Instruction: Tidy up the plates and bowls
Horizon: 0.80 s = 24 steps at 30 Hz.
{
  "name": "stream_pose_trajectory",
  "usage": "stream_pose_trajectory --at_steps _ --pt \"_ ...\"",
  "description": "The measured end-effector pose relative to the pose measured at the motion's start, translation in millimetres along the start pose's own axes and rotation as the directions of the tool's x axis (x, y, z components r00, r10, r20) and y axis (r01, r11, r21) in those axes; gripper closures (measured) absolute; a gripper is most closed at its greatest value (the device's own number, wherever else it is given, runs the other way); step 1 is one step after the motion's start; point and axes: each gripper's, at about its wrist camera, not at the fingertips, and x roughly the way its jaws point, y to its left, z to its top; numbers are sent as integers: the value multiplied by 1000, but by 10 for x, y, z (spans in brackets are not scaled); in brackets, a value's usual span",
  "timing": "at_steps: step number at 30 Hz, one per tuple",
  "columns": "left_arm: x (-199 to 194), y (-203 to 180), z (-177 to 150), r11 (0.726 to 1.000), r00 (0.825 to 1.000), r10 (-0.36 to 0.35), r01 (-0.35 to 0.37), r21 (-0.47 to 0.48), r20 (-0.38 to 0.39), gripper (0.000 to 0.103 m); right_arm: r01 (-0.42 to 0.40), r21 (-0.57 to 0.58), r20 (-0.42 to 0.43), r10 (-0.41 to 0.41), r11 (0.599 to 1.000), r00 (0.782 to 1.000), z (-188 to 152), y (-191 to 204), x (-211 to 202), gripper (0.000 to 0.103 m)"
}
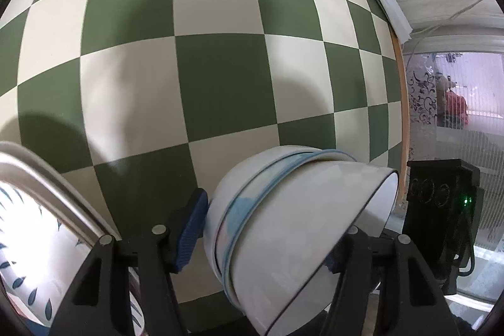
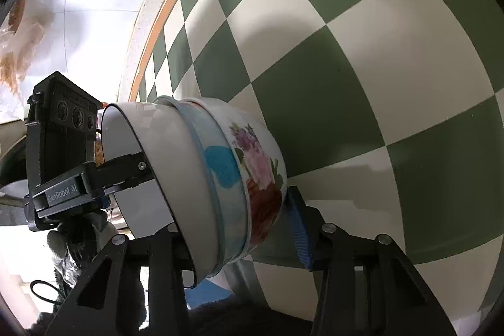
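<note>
Your desk (image 1: 220, 74) is covered in green and cream checks, and most of it lies bare ahead of both tools. Its orange edge (image 1: 401, 84) runs down the right of the left wrist view, with a patterned glass panel (image 1: 422, 96) just beyond it. In the right wrist view the same edge curves up the left side, with pale floor past it.

The nested stack of 3 bowls (image 1: 283, 229) lies tipped on its side between your 2 tools, low over the desk; whether it touches the surface cannot be told. Your left tool (image 1: 267, 238) has the stack between its fingers: the blue left pad (image 1: 189, 232) sits against the innermost bowl's base, while the right finger is hidden behind the black-rimmed outer bowl (image 1: 315, 241), so you cannot confirm a firm clamp there. Your right tool (image 2: 239, 229) straddles the stack from the opposite side, its blue right pad (image 2: 299, 229) pressed to the floral bowl (image 2: 261, 178) and its left finger inside the outer bowl's mouth.

Only the left wrist view shows the metal rack bar (image 1: 53, 188) and a leaf-patterned plate (image 1: 28, 241) at lower left. Only the right wrist view shows the floral print, the blue-rimmed middle bowl (image 2: 217, 178) and the left tool's camera housing (image 2: 60, 134).
</note>
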Motion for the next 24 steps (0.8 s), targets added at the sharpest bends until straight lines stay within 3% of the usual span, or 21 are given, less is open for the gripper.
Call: stream_pose_trajectory --at_steps 10,24 --pt "-176 -24 -45 999 999 34 -33 -35 36 44 8 -55 -30 -10 998 999 164 151 -41 56" --pt "-927 313 -243 996 986 26 -10 -93 166 44 18 -187 -67 -31 982 997 223 1027 216 56"
